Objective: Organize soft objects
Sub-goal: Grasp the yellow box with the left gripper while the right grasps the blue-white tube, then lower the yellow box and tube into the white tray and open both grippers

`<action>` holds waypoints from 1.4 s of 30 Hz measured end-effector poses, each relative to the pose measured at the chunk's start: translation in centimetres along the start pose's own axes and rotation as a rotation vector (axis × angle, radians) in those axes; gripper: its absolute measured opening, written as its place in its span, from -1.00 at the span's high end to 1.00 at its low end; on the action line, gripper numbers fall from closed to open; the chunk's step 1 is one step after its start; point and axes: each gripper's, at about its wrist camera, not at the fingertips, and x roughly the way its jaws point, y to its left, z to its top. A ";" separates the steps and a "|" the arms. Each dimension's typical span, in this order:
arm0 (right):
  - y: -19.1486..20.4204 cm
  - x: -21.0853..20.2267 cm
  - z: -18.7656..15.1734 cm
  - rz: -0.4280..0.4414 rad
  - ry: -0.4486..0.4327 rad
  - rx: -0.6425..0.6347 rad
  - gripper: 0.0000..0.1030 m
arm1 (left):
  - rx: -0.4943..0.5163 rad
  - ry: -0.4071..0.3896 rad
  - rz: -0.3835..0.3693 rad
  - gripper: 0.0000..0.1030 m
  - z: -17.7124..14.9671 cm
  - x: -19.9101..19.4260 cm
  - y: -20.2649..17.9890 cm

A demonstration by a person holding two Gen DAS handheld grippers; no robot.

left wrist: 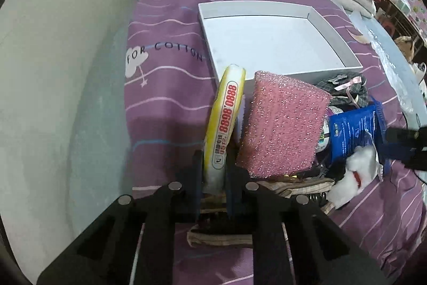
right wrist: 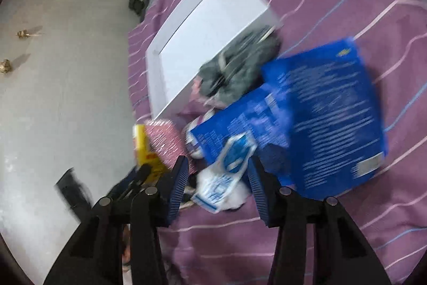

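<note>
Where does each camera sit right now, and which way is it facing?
Left wrist: on the left tongs, looking down at the bed; they pinch the yellow sponge beside the pink sponge, white tray beyond.
Right wrist: on the right tongs, blurred, over a small plastic packet, pads apart, by the blue bag.
Shared: tray, both sponges, blue bag, purple sheet.

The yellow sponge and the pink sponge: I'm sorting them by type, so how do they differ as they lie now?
The yellow sponge is thin, smooth and printed with red digits; the pink sponge is thick, coarse and glittery, without print. The yellow sponge stands on edge, clamped in the left gripper; the pink sponge leans free on the pile beside it. Both lie just outside the white box.
</note>
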 end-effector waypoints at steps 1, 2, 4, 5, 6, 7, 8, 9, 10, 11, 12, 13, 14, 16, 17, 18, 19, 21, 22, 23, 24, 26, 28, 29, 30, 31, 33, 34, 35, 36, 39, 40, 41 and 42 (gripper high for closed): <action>-0.1 0.4 0.0 -0.004 0.013 0.006 0.10 | -0.011 -0.008 -0.008 0.71 -0.1 -0.3 0.2; -0.3 0.9 0.0 -0.021 0.019 0.013 0.10 | -0.016 -0.013 -0.011 0.71 0.0 -0.3 0.4; -0.8 1.4 0.0 -0.039 0.021 0.027 0.10 | -0.023 -0.026 -0.016 0.71 0.0 -1.0 0.6; -1.1 1.6 0.0 -0.031 0.026 0.036 0.13 | -0.024 -0.035 -0.018 0.71 0.0 -1.3 0.6; -1.2 1.8 0.1 -0.022 0.031 0.041 0.17 | -0.025 -0.043 -0.020 0.71 0.0 -1.6 0.6; -1.3 1.9 0.1 -0.015 0.033 0.045 0.30 | -0.026 -0.052 -0.021 0.71 0.1 -2.0 0.6; -1.3 2.0 0.2 -0.009 0.031 0.044 0.42 | -0.025 -0.061 -0.020 0.71 0.2 -2.3 0.5; -1.1 2.0 0.2 -0.004 0.026 0.039 0.49 | -0.024 -0.070 -0.020 0.71 0.4 -2.6 0.3; -0.9 1.9 0.3 -0.004 0.019 0.031 0.55 | -0.021 -0.078 -0.021 0.71 0.5 -2.9 0.1; -0.7 1.6 0.3 -0.002 0.009 0.018 0.68 | -0.018 -0.087 -0.021 0.71 0.7 -3.2 0.0; -0.5 1.5 0.3 -0.002 0.002 0.008 0.68 | -0.015 -0.095 -0.022 0.71 0.8 -3.5 -0.2; -0.2 1.3 0.4 0.004 -0.007 -0.001 0.68 | -0.010 -0.105 -0.024 0.71 1.0 -3.9 -0.4; 0.0 1.1 0.4 0.007 -0.011 -0.009 0.69 | -0.008 -0.111 -0.025 0.71 1.1 -4.2 -0.5; 0.3 0.7 0.6 0.015 -0.022 -0.022 0.72 | -0.003 -0.125 -0.029 0.71 1.5 -4.8 -0.9; 0.5 0.3 0.6 0.020 -0.027 -0.028 0.73 | -0.003 -0.133 -0.034 0.71 1.8 -5.1 -1.1; 0.7 0.0 0.7 0.024 -0.032 -0.034 0.73 | -0.003 -0.137 -0.038 0.71 2.0 -5.4 -1.2; 1.0 -0.4 0.8 0.027 -0.040 -0.042 0.73 | -0.004 -0.143 -0.043 0.71 2.4 -5.6 -1.3; 1.9 -1.5 1.5 0.023 -0.068 -0.068 0.74 | -0.013 -0.157 -0.054 0.71 3.4 -6.2 -1.5; 2.4 -2.2 1.9 0.018 -0.087 -0.083 0.74 | -0.023 -0.167 -0.067 0.71 4.1 -6.4 -1.7; 3.0 -3.1 2.4 0.009 -0.117 -0.106 0.74 | -0.030 -0.175 -0.078 0.71 4.6 -6.6 -1.8; 3.7 -3.9 3.0 -0.002 -0.152 -0.131 0.74 | -0.038 -0.186 -0.093 0.71 5.3 -6.5 -1.9; 5.0 -5.2 4.1 -0.024 -0.229 -0.188 0.74 | -0.049 -0.204 -0.132 0.71 6.7 -6.0 -2.4; 6.4 -5.7 5.2 -0.070 -0.315 -0.272 0.74 | -0.068 -0.211 -0.204 0.71 8.1 -4.9 -2.6; 7.1 -5.7 6.0 -0.100 -0.346 -0.333 0.74 | -0.082 -0.208 -0.245 0.71 8.7 -4.2 -2.8; 7.4 -5.4 6.5 -0.117 -0.356 -0.379 0.74 | -0.102 -0.195 -0.286 0.71 9.3 -3.2 -2.8; 7.7 -4.9 7.2 -0.132 -0.356 -0.425 0.74 | -0.120 -0.179 -0.318 0.71 9.8 -2.1 -2.8; 7.9 -3.2 8.8 -0.171 -0.330 -0.510 0.73 | -0.150 -0.156 -0.344 0.71 10.5 -0.5 -2.8; 7.9 -2.0 9.8 -0.215 -0.316 -0.558 0.73 | -0.169 -0.143 -0.343 0.71 10.8 0.5 -2.8; 7.7 -1.1 10.4 -0.258 -0.308 -0.583 0.73 | -0.187 -0.129 -0.341 0.71 11.0 1.5 -2.9; 7.4 -0.2 10.9 -0.304 -0.297 -0.600 0.73 | -0.203 -0.116 -0.343 0.71 11.1 2.4 -2.8; 5.8 1.8 12.3 -0.358 -0.256 -0.596 0.73 | -0.256 -0.074 -0.372 0.71 10.8 4.7 -2.4; 5.2 2.0 12.5 -0.360 -0.250 -0.587 0.73 | -0.268 -0.063 -0.370 0.71 10.7 5.2 -2.3; 4.8 2.4 12.7 -0.362 -0.249 -0.581 0.73 | -0.272 -0.056 -0.365 0.71 10.5 5.6 -2.2; 4.6 2.5 12.6 -0.365 -0.249 -0.581 0.73 | -0.272 -0.050 -0.357 0.72 10.3 6.0 -2.1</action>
